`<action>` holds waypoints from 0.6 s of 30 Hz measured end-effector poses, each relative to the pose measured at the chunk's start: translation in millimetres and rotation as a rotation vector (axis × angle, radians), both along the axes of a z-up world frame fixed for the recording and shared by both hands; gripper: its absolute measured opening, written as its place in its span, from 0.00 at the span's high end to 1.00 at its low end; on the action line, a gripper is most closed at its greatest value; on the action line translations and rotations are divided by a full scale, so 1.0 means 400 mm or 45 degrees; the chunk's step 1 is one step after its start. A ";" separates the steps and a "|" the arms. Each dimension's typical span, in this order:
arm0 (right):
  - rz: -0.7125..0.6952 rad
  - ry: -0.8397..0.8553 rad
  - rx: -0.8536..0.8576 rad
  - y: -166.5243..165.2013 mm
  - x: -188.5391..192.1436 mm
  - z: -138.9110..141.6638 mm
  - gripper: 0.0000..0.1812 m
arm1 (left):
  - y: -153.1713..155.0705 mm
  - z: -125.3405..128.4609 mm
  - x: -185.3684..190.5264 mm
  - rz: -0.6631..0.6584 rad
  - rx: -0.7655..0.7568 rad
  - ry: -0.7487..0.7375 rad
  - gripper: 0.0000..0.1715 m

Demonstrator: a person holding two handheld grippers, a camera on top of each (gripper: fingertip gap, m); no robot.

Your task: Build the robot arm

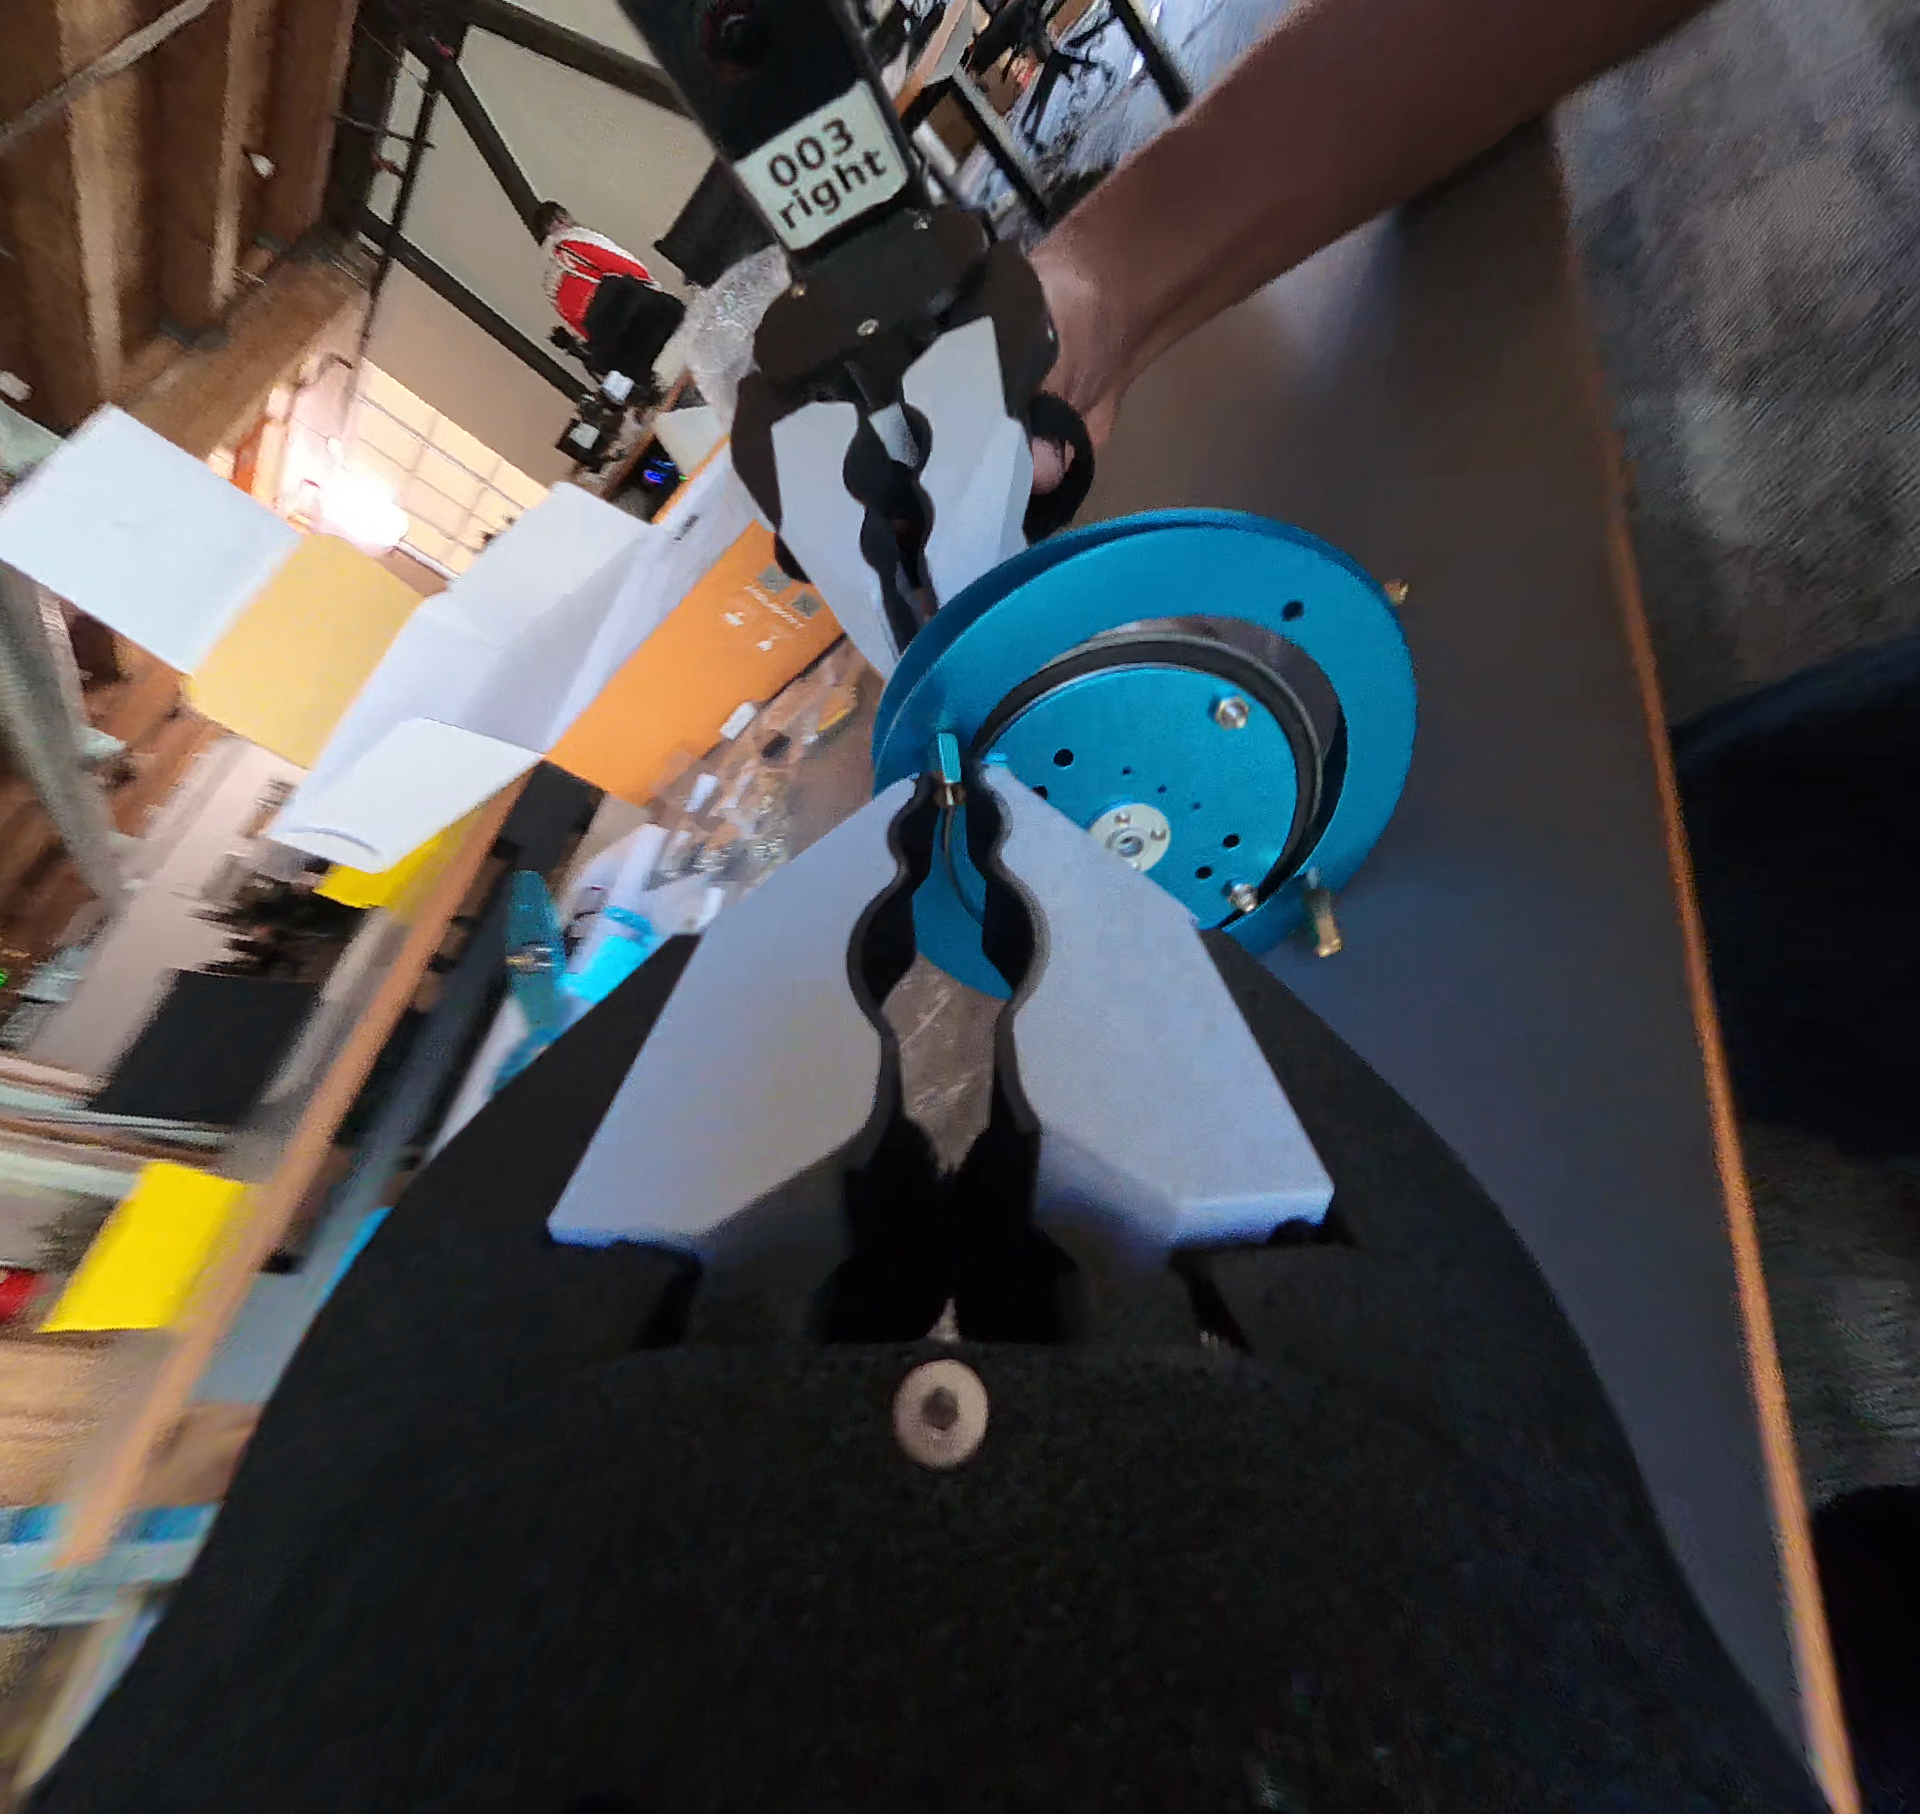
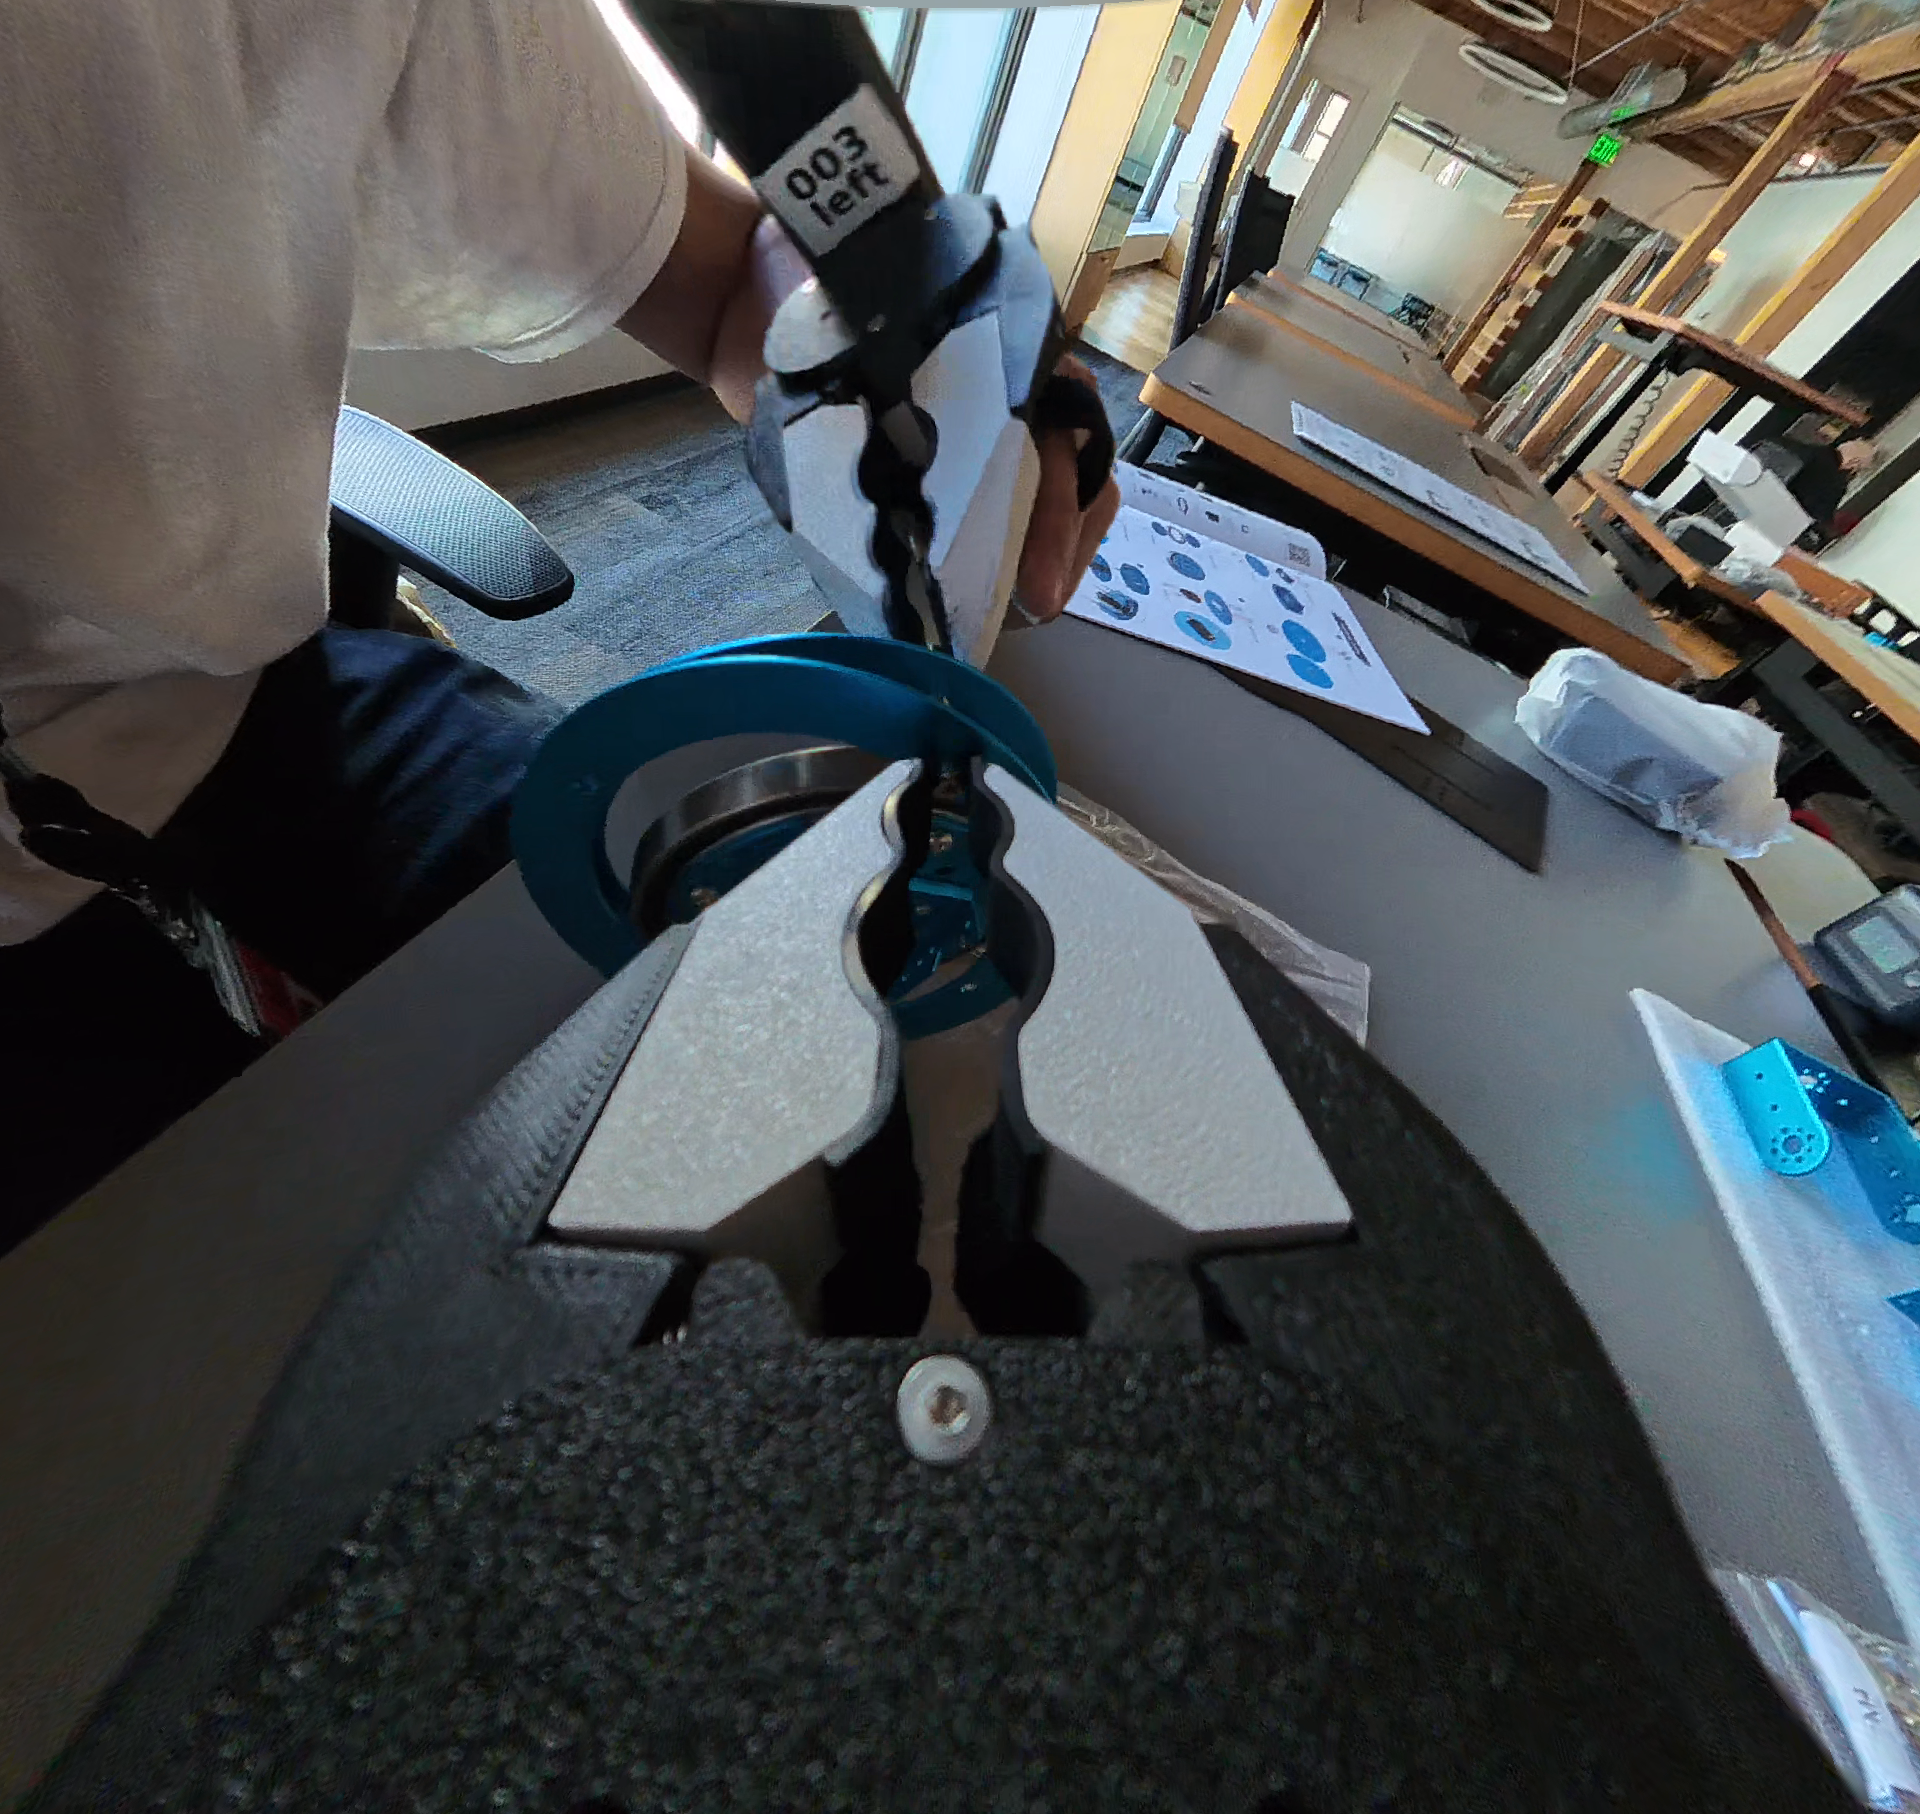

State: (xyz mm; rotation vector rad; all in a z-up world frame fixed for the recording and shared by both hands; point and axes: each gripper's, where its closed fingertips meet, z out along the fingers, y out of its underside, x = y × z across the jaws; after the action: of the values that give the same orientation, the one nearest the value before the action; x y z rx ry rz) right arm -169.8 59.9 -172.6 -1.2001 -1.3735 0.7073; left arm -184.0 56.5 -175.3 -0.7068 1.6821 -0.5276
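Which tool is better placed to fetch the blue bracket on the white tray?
Likely right: the right tool sits nearer the blue bracket; the left tool is across the blue disc. Both grip its rim.

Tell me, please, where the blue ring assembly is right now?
The blue ring assembly is held on edge above the grey table, pinched between the left tool and the right tool from opposite sides.

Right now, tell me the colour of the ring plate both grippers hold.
Anodised blue ring plate, clearest in the left wrist view.
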 end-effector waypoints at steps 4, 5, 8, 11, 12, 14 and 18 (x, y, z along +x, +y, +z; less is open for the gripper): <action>0.008 -0.021 0.059 -0.010 -0.013 -0.001 0.98 | -0.009 0.003 0.002 -0.094 -0.372 0.036 0.97; -0.001 -0.034 0.062 -0.008 -0.012 -0.003 0.98 | -0.007 0.003 0.002 -0.105 -0.447 0.046 0.97; -0.009 -0.043 0.142 -0.007 -0.014 -0.003 0.98 | -0.006 0.005 -0.001 -0.161 -0.668 0.066 0.97; -0.046 -0.045 0.315 -0.001 -0.016 -0.002 0.98 | 0.000 0.004 -0.003 -0.207 -0.912 0.081 0.97; -0.054 -0.051 0.344 0.000 -0.017 -0.003 0.98 | 0.001 0.004 -0.004 -0.225 -0.988 0.085 0.97; -0.069 -0.069 0.394 0.002 -0.018 -0.003 0.98 | 0.001 0.005 -0.006 -0.260 -1.128 0.099 0.97; -0.115 -0.103 0.519 0.009 -0.018 -0.005 0.97 | 0.003 0.005 -0.007 -0.306 -1.275 0.116 0.97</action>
State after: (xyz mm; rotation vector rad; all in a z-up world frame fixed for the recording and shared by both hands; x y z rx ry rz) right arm -176.9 63.5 -174.7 -0.9640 -1.4367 0.2967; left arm -186.6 57.9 -173.1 -1.2417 1.5320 -1.5763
